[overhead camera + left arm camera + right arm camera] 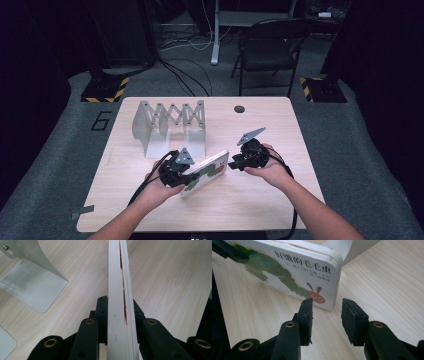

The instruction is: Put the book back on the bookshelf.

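While the scene is taken from the high view, a board book [206,172] is seen held tilted above the middle of the pale wooden counter [260,200], clamped at its near end by the left hand-held gripper [186,176], with the right hand-held gripper [233,161] just beside its far corner and an expanding metal book rack [170,125] standing behind. From the left gripper view, the stacked page edges of the book [120,302] are seen pinched between both jaws, which are pressed against its covers, and a plate of the rack [32,287] lies on the counter to the left. From the right gripper view, the jaws of the right hand-held gripper [327,315] are held apart with nothing between them, just short of the book's corner [329,290]. A green caterpillar with a red head is printed on the cover, under a title in Chinese characters, of which "毛毛虫" can be read. The step is judged to be a two-handed carry to the rack; the open jaws should be brought squarely over the corner and closed before any lift.
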`<state>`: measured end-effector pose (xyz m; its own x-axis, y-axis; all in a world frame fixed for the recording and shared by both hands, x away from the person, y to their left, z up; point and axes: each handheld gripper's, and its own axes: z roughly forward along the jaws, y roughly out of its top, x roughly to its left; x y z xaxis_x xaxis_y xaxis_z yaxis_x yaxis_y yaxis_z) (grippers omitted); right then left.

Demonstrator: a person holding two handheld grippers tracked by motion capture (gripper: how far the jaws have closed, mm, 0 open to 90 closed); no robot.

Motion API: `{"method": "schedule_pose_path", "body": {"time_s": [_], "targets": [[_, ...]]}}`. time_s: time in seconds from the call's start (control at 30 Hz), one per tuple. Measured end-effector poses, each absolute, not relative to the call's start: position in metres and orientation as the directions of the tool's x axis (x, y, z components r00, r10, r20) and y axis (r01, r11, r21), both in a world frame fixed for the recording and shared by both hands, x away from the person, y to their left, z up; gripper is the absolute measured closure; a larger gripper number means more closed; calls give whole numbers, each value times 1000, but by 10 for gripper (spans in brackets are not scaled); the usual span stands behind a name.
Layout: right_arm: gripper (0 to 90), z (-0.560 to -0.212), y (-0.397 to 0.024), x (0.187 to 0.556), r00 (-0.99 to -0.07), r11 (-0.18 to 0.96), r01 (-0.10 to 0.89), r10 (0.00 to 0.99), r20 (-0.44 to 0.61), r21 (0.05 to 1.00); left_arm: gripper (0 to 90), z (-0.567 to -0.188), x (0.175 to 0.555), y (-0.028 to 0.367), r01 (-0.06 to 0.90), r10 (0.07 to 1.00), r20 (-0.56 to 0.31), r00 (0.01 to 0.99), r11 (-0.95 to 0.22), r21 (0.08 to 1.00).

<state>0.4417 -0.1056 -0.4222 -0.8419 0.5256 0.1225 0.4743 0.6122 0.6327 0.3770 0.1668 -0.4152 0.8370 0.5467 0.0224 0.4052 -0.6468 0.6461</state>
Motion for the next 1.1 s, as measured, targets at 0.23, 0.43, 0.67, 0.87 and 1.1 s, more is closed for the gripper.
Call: {"method": "schedule_pose_path", "body": {"time_s": [0.23, 0.43, 0.67, 0.87, 1.1], "targets": [[590, -421, -106, 440, -844, 621, 470, 524, 113, 627, 759, -406, 375, 178, 414, 565, 18, 825, -625, 662], [562, -421, -105, 438, -836, 619, 481, 537, 112, 620, 759, -400, 374, 191, 423, 581, 23, 814, -619, 661], [549, -422, -102, 436, -838, 624, 471, 537, 95, 623, 759, -398, 370, 211, 448, 618, 21, 786, -591, 671], [540, -424, -100, 434, -838, 626, 473, 537, 97, 620, 759, -395, 367, 227, 464, 642, 19, 767, -574, 675], [535, -425, -96, 429, -829, 621, 486, 551, 98, 615, 759, -391, 364, 245, 484, 671, 16, 741, -551, 680]]}}
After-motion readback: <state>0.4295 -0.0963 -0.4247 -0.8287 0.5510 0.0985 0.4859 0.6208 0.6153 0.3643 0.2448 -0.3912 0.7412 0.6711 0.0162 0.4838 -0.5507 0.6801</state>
